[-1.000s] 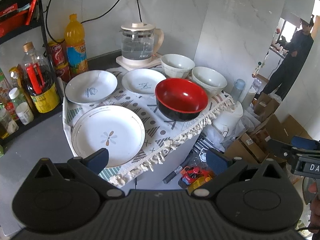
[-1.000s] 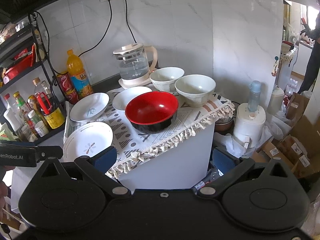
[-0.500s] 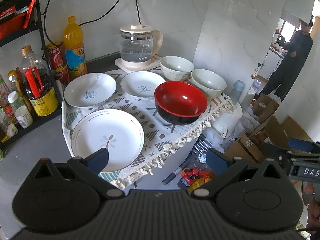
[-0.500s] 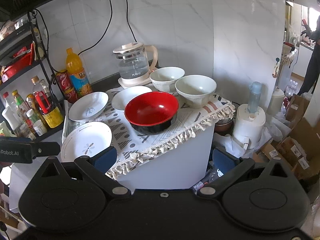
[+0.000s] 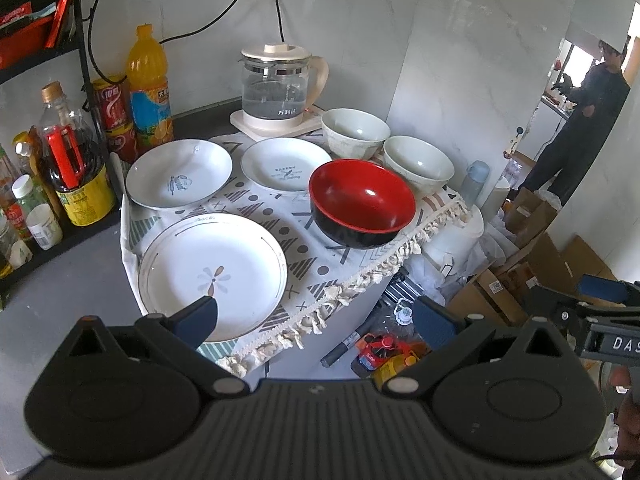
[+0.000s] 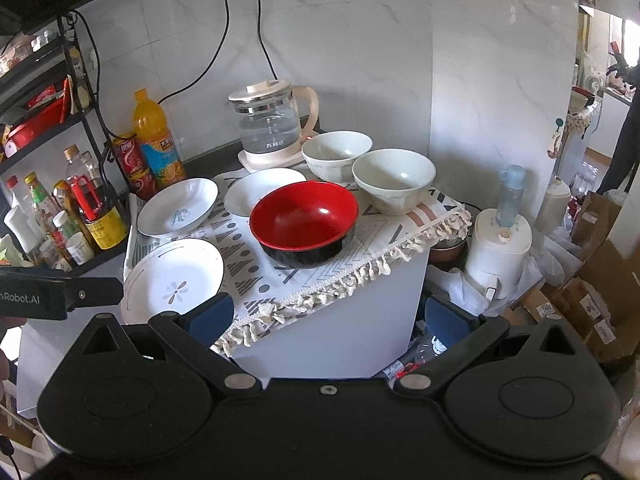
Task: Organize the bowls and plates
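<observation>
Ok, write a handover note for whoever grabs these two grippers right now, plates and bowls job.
Left claw: open, holding nothing, hanging over the front table edge by the big plate.
Right claw: open, holding nothing, short of the table.
On the cloth: big plate front left, two smaller plates behind it, red bowl in the middle, two white bowls at the back right by the kettle.
Done: nothing stacked so far.
Left: stack the plates, nest the bowls.

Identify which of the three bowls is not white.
The red bowl, black outside, sits nearest the table's fringed edge. The two white bowls stand behind it, toward the wall.
</observation>
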Demonstrator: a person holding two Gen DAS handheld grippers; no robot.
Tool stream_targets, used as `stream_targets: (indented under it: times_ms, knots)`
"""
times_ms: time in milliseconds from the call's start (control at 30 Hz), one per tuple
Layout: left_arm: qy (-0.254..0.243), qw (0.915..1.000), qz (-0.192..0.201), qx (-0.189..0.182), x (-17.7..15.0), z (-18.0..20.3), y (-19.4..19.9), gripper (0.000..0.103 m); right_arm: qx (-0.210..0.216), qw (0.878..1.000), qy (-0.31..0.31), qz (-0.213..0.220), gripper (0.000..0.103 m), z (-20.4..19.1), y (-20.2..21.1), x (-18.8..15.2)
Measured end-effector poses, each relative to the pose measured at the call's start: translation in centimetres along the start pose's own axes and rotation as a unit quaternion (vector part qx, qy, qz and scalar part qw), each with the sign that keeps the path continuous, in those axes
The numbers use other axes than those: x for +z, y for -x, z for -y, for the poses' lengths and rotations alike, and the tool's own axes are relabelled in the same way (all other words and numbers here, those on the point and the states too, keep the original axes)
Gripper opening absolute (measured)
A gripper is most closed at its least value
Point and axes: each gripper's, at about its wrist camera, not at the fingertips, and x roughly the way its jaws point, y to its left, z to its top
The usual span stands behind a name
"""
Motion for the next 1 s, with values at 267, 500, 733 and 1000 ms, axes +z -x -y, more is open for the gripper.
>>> stream_targets:
  times_ms: [267,500,733,1000]
  knots:
    - [0.0,1.0,-0.008,0.005,0.0,-0.4,-0.5,0.102,0.008,1.0,-0.002,-0.008,0.103,-0.3,-0.5,0.0]
    - [0.003,0.9999,-0.01,0.005,0.3,-0.4,-0.7,0.102,0.007,1.0,-0.001,-0.008,0.103,-0.4,-0.8,0.1]
    - [-0.003,1.0,-0.006,0.004,1.0,-0.1,-0.9,0.102,0.01,1.0,-0.007,-0.005,0.103,0.1,-0.9,0.3]
    - [-0.001,1.0,-0.006,0.006,1.9,1.2,-1.3,0.102,0.005,1.0,-0.001,-0.002,0.103,1.5,-1.0,1.0]
